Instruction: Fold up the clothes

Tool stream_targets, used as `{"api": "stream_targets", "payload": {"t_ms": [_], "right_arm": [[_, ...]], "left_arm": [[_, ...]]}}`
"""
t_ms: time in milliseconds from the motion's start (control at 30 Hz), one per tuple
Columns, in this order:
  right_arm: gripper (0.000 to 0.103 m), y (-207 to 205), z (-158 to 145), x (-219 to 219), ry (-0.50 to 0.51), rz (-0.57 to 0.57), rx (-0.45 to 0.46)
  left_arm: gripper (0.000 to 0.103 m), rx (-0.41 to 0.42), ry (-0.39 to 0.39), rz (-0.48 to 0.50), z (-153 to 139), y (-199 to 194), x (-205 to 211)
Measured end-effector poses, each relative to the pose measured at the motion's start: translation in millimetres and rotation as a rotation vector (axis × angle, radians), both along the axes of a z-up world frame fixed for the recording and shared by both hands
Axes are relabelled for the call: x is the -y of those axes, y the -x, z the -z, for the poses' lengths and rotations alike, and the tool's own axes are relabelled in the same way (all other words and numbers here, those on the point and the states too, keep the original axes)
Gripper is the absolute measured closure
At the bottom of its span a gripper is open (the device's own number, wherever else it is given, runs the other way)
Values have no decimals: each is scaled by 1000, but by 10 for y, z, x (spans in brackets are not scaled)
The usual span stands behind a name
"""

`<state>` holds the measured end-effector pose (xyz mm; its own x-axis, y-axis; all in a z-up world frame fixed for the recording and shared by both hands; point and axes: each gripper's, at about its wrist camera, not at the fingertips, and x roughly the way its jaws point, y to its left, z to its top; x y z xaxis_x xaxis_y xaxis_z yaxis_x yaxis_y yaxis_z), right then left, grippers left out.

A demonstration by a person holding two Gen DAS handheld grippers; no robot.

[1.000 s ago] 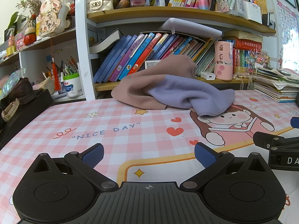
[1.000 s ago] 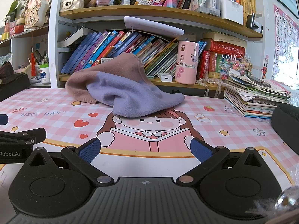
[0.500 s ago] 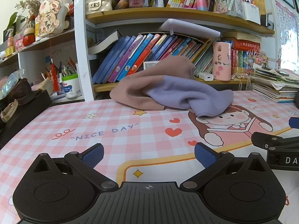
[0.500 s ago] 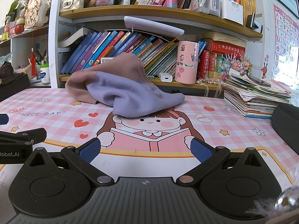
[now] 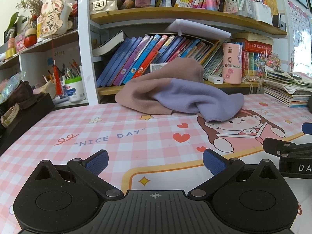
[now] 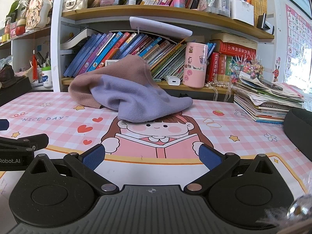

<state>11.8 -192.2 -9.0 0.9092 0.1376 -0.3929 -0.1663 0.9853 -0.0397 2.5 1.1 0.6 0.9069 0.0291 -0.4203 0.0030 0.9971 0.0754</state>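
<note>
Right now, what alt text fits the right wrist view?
A crumpled brown-and-purple garment lies on a pink checked mat before bookshelves. The open right gripper sits short of it, empty, with the left gripper at the left edge.

My bench (image 5: 126, 120) wears a pink checked mat printed "NICE DAY" (image 5: 112, 136), with hearts and a cartoon girl reading (image 6: 156, 134). Behind it, slanting books (image 6: 120, 52) fill a wooden shelf, beside a pink stickered tumbler (image 6: 195, 64) and a white charger (image 6: 174, 81). A stack of notebooks (image 6: 267, 105) sits at my right; a pen cup (image 5: 75, 89) stands left.
</note>
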Motion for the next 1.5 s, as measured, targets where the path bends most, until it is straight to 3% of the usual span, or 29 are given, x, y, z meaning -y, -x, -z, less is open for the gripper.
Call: {"api": "stream_targets", "payload": {"t_ms": [1500], "right_arm": [[1,67,-22,-6,9,5,47]], "left_arm": [[0,15,8,10,12,25,-5]]}}
